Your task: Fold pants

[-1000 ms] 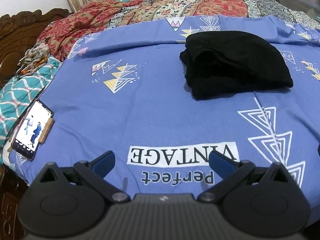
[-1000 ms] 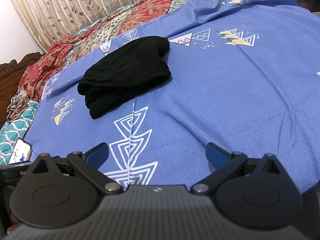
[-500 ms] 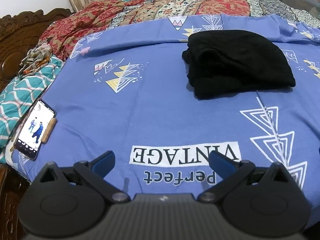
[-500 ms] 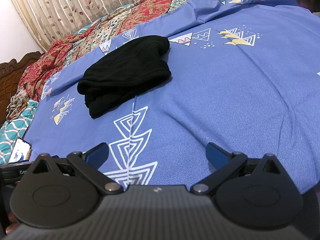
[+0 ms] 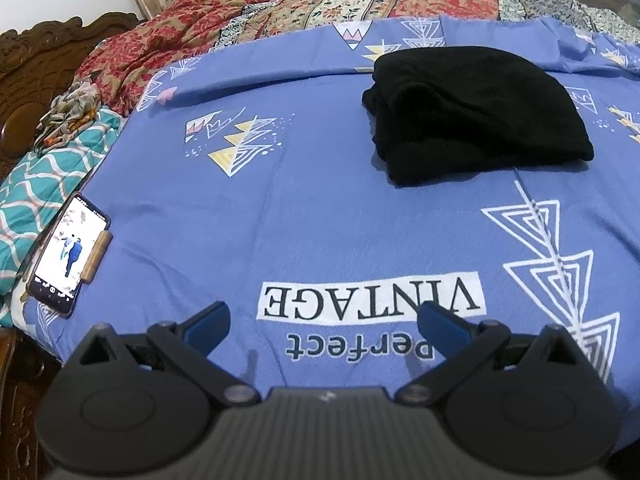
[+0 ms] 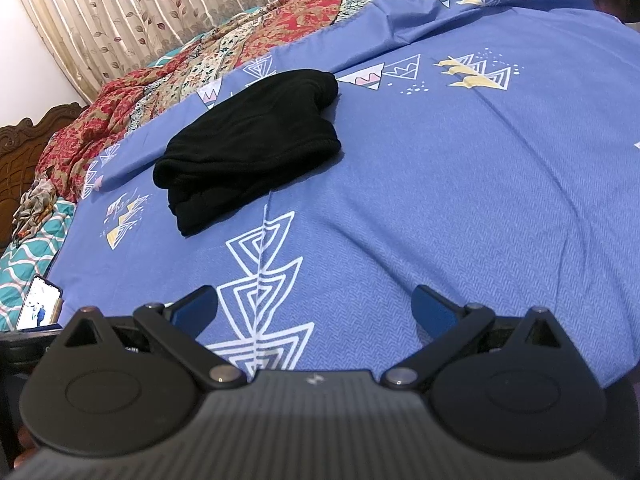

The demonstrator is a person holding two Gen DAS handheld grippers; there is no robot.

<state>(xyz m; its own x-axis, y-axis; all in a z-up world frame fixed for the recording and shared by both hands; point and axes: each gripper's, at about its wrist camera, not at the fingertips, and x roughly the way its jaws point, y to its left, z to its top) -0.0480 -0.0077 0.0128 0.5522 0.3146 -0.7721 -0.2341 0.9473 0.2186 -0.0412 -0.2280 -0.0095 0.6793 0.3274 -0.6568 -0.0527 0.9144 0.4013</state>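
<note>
— Jaws first: how do they stand on each side?

— Both pairs are spread wide with nothing between them. The left gripper (image 5: 324, 318) hangs over the near edge of the bed, above the white "Perfect VINTAGE" label printed on the blue cotton bedsheet (image 5: 312, 200). The right gripper (image 6: 316, 306) hangs over the same near edge, further along, above a white nested-triangle print. Neither touches any cloth.

— And the pants?

— The black knitted pants (image 5: 476, 112) lie as a compact, layered bundle on the sheet, towards the far edge of the bed, well apart from both grippers. In the right wrist view the same bundle (image 6: 248, 144) shows stacked layers along its near side, with a rounded fold at its far end.

— So how far along is the folding?

— Nearly or wholly finished, I judge. The garment is already doubled into a small thick packet, no leg trails out, and both grippers are empty and well clear of it. Its edges are not perfectly square, so a last tidy could be left, but I cannot tell whether one is intended.

— Anything else on the bed?

— A lit smartphone with a picture on its screen (image 5: 68, 256) lies at the bed's left edge, beside a teal wave-patterned cloth (image 5: 36, 188). A red and cream patchwork quilt (image 5: 320, 0) is bunched along the far edge.
</note>
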